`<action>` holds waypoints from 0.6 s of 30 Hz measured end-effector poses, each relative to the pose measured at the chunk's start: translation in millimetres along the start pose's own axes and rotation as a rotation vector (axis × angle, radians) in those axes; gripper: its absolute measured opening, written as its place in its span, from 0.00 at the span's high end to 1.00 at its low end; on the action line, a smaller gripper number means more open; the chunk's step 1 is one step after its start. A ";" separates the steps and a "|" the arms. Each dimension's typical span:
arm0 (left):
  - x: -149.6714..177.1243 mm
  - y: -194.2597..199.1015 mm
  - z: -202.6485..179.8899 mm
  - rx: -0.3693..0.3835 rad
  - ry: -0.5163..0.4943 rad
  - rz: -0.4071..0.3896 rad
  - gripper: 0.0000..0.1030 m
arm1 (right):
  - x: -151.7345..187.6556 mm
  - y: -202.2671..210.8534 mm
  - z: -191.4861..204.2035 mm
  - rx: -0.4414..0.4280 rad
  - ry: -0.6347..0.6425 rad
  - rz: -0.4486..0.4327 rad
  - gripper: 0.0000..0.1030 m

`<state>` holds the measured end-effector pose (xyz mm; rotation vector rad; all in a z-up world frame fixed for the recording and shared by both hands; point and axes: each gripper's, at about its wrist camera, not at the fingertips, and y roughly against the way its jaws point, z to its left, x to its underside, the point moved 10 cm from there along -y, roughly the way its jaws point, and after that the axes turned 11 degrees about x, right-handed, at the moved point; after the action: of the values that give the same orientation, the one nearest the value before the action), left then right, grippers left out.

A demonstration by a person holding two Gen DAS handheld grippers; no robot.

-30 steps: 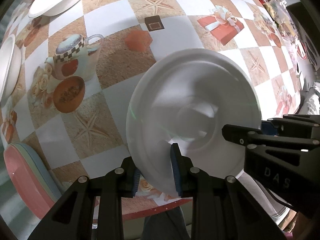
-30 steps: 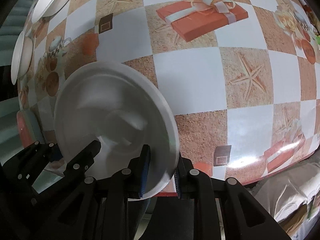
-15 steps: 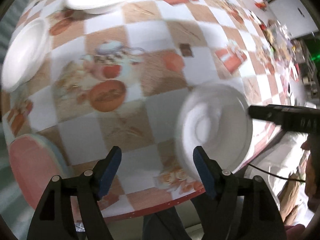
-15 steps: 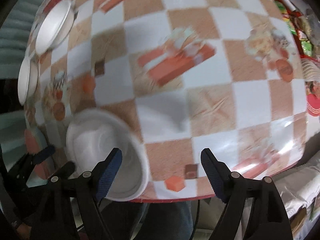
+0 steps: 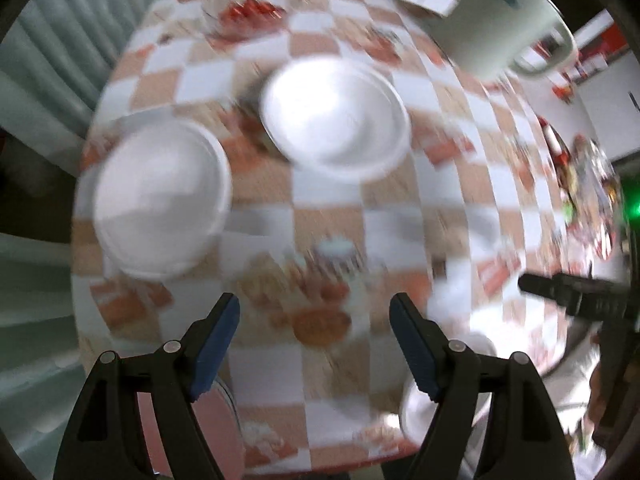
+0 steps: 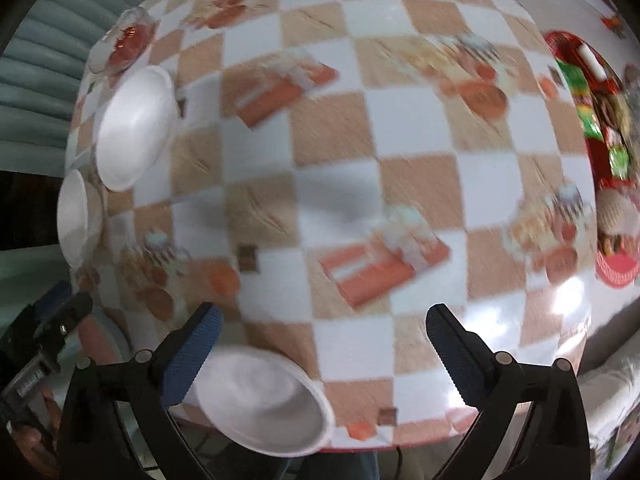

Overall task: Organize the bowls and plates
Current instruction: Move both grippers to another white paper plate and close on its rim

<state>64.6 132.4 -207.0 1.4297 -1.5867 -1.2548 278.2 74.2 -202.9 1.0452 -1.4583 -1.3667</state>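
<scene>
Both my grippers have let go of the white plate (image 6: 264,404) that they clamped together a second ago: it now lies alone at the near edge of the table (image 6: 340,184), overhanging that edge a little as far as the blur lets me judge, low in the right wrist view beside my left-hand finger. My right gripper (image 6: 320,336) is opening, jaws spread wide, with nothing between the pads. My left gripper (image 5: 314,340) is also opening, less wide, and equally empty; in its view the released plate shows only as a pale patch behind the right-hand finger. I judge that this placement is complete and both hands are free for the next piece. Just left of the left gripper, at the table edge, a pink plate (image 5: 224,420) is partly visible; whether it is a stack I cannot tell. Further off, near the left edge of the table, two white bowls (image 5: 160,204) (image 5: 336,114) sit side by side, apart, both appearing empty. Beyond them stand a clear dish of red contents (image 6: 126,42) and, far right, a red tray of snacks (image 6: 600,120).
</scene>
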 end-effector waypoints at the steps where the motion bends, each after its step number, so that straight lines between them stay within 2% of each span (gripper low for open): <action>1: -8.4 -1.0 1.5 -0.009 0.012 -0.010 0.22 | -8.6 1.2 7.6 -0.001 0.011 -0.006 0.00; 6: -48.7 -0.9 17.1 -0.046 0.047 -0.051 0.22 | -37.0 -0.9 30.7 -0.007 0.036 -0.030 0.00; 9: -69.2 -3.9 26.0 -0.080 0.042 -0.064 0.22 | -53.4 7.7 39.1 -0.017 0.043 -0.037 0.00; 18: -113.6 -24.4 41.7 -0.174 -0.006 -0.066 0.22 | -95.6 -4.8 71.1 -0.014 0.057 -0.046 0.00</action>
<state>56.7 253.6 -229.0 1.3788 -1.4074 -1.4004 237.0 185.5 -214.1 1.1063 -1.3893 -1.3666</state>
